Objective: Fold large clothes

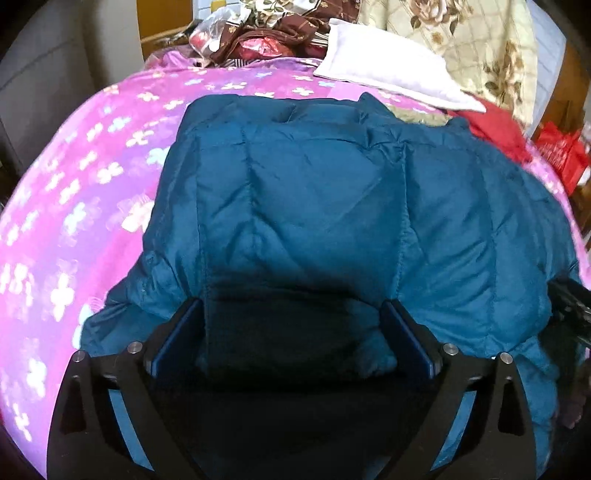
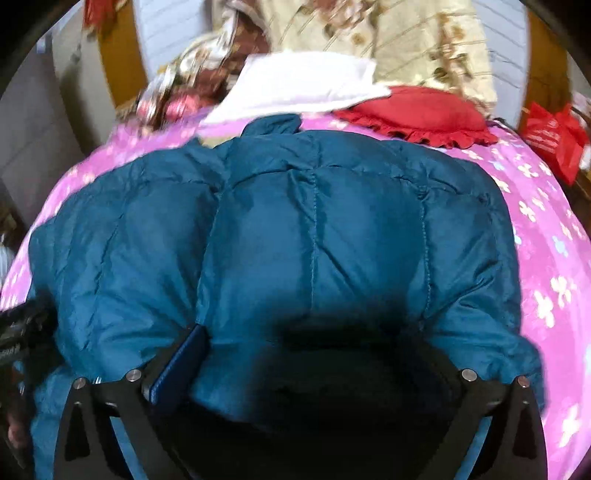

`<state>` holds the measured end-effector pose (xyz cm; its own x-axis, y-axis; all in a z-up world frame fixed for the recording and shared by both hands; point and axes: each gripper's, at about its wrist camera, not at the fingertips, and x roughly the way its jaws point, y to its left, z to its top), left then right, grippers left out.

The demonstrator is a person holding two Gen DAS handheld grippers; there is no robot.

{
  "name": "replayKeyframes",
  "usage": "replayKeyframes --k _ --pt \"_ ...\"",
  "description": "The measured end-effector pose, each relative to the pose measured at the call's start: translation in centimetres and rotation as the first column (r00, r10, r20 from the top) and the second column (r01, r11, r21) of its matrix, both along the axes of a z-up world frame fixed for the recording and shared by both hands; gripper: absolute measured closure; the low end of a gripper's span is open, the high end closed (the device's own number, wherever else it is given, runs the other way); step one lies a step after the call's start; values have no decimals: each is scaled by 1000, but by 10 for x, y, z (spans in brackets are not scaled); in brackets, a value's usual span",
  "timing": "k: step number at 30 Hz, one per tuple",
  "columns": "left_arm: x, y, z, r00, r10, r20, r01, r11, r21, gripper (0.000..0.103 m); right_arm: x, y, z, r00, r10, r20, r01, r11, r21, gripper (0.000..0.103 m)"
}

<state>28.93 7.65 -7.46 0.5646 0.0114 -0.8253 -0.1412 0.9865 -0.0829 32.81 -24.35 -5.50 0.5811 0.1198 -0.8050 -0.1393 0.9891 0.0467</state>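
A teal quilted puffer jacket point(image 1: 325, 192) lies spread on a pink flowered bedspread point(image 1: 74, 192). In the left wrist view my left gripper point(image 1: 291, 310) hangs over the jacket's near edge with its jaws wide apart. A shadowed fold of the jacket lies between the blue pads point(image 1: 173, 343) without being pinched. In the right wrist view my right gripper point(image 2: 317, 339) stands over the jacket point(image 2: 332, 229) near its right side, jaws wide. Its left pad point(image 2: 184, 365) shows beside a bulge of fabric, and the right finger is hidden under the jacket's edge.
A white pillow point(image 1: 391, 66), a red frilled cushion point(image 2: 413, 110) and a heap of brown flowered cloth point(image 1: 273, 26) lie at the far end of the bed. A cream flowered blanket point(image 2: 406, 40) hangs behind. A red bag point(image 2: 554, 136) sits at the right.
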Motion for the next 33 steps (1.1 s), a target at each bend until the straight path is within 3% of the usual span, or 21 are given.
replayKeyframes --k 3,7,10,12,17,19,21,25,29,33 --pt "-6 3 6 1000 4 25 -4 1000 -27 6 -37 -24 34 997 -49 64 50 999 -19 6" --pt "-26 3 23 998 -3 66 4 1000 -26 6 -105 -54 50 997 -52 58 53 998 -21 6" --pt "-51 3 39 995 -11 97 11 1000 2 6 -151 -59 39 998 -43 46 43 999 4 6" --pt "-77 -1 44 992 -52 114 44 997 67 6 -178 -55 24 999 -24 32 23 999 30 6" --pt "-133 10 17 997 -65 51 57 988 145 6 -210 -50 -27 1000 13 7 -13 1000 20 5" --pt "-148 16 1 998 -58 0 57 987 151 6 -216 -56 -27 999 7 40 -9 998 60 5" --pt "-160 21 -2 999 -49 1 48 988 146 6 -215 -58 -28 999 8 41 -12 996 84 4" --pt "-184 38 21 998 -54 29 51 996 71 6 -223 -68 -19 998 -25 56 18 993 119 4" --pt "-218 70 45 996 -51 76 42 992 117 6 -261 -102 -3 992 -114 59 104 984 144 4" --pt "-244 100 46 997 -23 73 13 991 130 6 -303 -133 -16 988 -152 -18 152 967 204 4"
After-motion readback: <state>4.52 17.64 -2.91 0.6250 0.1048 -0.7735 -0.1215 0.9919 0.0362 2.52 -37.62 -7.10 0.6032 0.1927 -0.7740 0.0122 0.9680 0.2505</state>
